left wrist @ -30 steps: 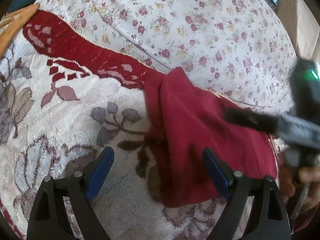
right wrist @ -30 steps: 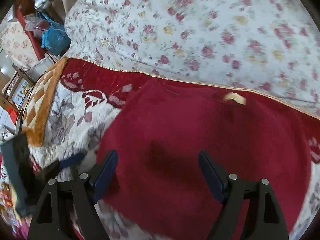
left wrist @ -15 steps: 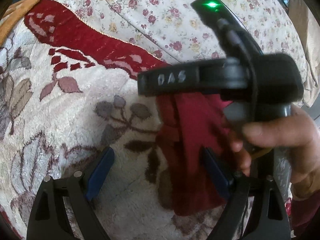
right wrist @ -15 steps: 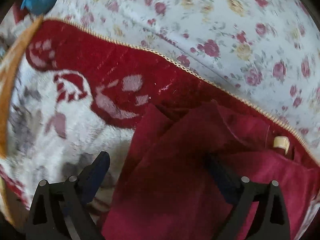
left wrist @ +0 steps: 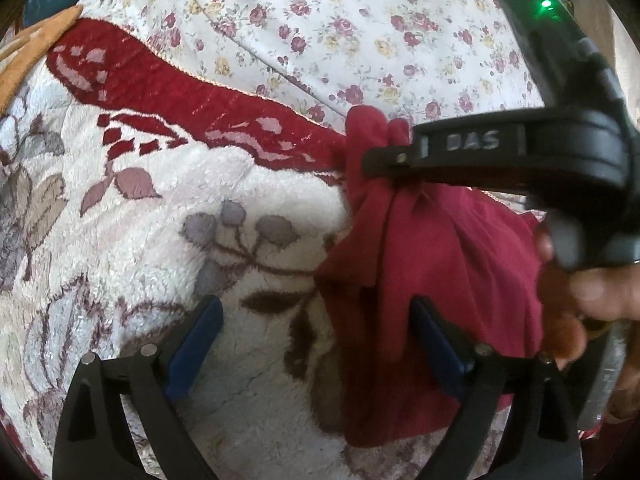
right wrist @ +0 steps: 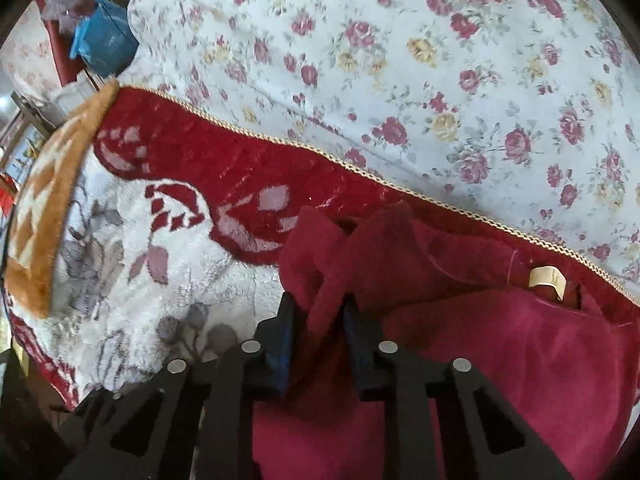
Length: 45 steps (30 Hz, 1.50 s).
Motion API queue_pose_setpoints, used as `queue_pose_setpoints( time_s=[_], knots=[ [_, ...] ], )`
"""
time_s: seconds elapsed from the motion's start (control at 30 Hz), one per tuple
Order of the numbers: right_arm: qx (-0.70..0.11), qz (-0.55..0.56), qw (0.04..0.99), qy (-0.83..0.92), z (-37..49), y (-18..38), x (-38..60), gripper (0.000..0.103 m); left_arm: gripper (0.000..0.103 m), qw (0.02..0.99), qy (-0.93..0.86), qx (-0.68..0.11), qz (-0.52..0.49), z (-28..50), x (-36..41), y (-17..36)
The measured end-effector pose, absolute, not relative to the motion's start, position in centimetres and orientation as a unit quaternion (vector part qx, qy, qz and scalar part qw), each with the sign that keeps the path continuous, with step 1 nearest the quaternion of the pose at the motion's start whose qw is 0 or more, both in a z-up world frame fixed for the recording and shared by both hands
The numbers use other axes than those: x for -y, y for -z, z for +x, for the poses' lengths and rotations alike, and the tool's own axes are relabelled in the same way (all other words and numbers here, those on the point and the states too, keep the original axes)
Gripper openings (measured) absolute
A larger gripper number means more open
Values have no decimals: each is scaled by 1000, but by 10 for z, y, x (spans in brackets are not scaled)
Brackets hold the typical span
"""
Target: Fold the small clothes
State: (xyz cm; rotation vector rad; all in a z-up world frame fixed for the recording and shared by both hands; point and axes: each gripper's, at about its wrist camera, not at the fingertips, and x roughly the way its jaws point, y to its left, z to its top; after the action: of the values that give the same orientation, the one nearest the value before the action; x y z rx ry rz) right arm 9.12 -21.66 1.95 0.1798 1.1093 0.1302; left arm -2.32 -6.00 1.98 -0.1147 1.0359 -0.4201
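A small dark red garment (left wrist: 432, 264) lies on a plush white blanket with a red border (left wrist: 192, 92). My right gripper (right wrist: 318, 320) is shut on a bunched fold at the garment's (right wrist: 500, 336) far left corner, and lifts it. A cream label (right wrist: 546, 280) shows near its neckline. In the left wrist view the right gripper (left wrist: 376, 156) reaches in from the right and pinches that corner. My left gripper (left wrist: 316, 340) is open and empty, low over the blanket, with its right finger (left wrist: 436, 344) against the garment's near edge.
A floral white sheet (right wrist: 440, 60) covers the bed beyond the blanket. An orange patterned cloth (right wrist: 44, 208) lies at the blanket's left edge. A blue bag (right wrist: 102, 40) and clutter stand off the bed at far left. A hand (left wrist: 592, 292) holds the right gripper.
My right gripper has closed on the garment's far left corner and raised it. The garment is now bunched up there. My left gripper has stayed open in place.
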Motion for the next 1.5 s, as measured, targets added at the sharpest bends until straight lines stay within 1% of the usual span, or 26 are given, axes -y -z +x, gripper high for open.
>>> queue_pose_setpoints(
  time_s=[0.3,0.33,0.37,0.4,0.43,0.47,0.5,0.53,0.73,0.83,0.9,1.07,1.17,1.27,1.5],
  knots=[
    [-506,135,849,-77,76,-37,250,19,94,850,217,-477,-55,-24,69,-21],
    [-502,139,850,-77,74,-39,254,19,84,847,227,-476,-59,-25,70,-21],
    [-501,141,850,-77,73,-41,256,19,60,838,248,-481,-70,-26,72,-22],
    [-499,147,850,-79,72,-42,258,18,49,827,267,-489,-80,-26,74,-22],
    [-499,153,849,-83,70,-43,261,18,31,820,279,-493,-84,-27,78,-23],
    [-498,155,849,-84,69,-43,263,18,25,820,282,-492,-81,-29,80,-25],
    [-496,156,850,-84,66,-44,266,17,22,824,283,-485,-70,-34,84,-29],
    [-494,159,851,-83,64,-45,269,17,17,827,283,-481,-62,-38,87,-33],
    [-479,180,855,-86,52,-63,297,15,16,829,309,-462,-56,-56,103,-67],
    [-467,184,861,-85,41,-78,318,15,16,823,330,-459,-51,-60,124,-86],
    [-456,191,866,-76,32,-87,337,15,16,819,355,-450,-36,-65,149,-103],
    [-436,214,873,-53,6,-101,392,14,15,809,392,-438,11,-80,209,-120],
    [-436,224,871,-32,-9,-96,422,14,15,796,412,-442,32,-89,248,-112],
    [-440,243,864,-14,-23,-79,451,14,15,784,421,-454,42,-95,280,-96],
    [-471,289,833,26,-32,-21,488,14,15,758,416,-500,42,-96,325,-45]
  ],
)
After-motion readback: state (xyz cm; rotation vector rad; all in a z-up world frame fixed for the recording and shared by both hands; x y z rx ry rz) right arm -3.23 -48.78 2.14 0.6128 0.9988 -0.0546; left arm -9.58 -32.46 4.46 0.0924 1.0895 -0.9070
